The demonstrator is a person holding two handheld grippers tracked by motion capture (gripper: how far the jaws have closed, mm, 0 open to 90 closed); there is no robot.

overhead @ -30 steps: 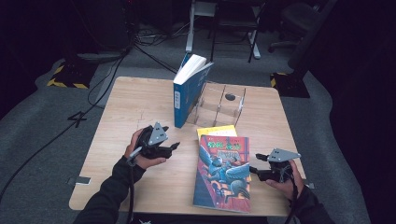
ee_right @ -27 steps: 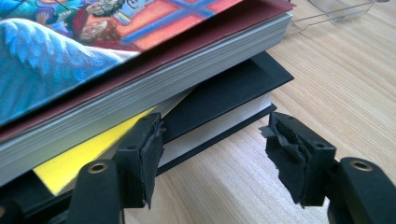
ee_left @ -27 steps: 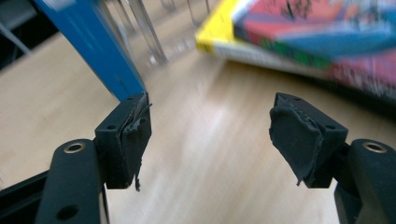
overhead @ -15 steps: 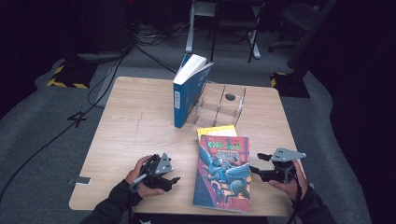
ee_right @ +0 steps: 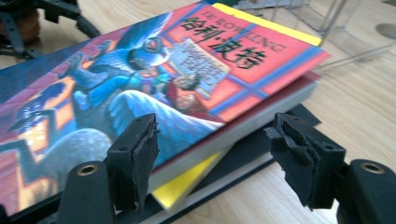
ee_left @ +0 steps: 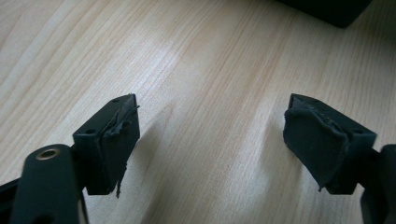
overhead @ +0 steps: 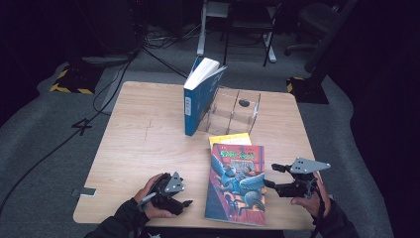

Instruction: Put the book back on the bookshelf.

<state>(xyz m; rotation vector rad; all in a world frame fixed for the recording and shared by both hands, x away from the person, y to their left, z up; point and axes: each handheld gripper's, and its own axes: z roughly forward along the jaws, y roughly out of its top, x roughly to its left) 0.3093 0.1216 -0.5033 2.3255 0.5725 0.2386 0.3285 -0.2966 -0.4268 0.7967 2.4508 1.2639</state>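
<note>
The left tool rests low near the bench's front edge, its jaws spread with only bare wood between them, having just been opening. Just right of it the picture-cover book lies flat atop a yellow book, long axis running front to back, title end toward the far edge. At its right edge the right tool stands spread, jaws just opened further, pads off the stack.

The surface is evenly lit from overhead; the surroundings fall into deep darkness. The high view is soft and grainy. In the left gripper view, jaws cast soft shadows. The right gripper view blurs toward far edges.
</note>
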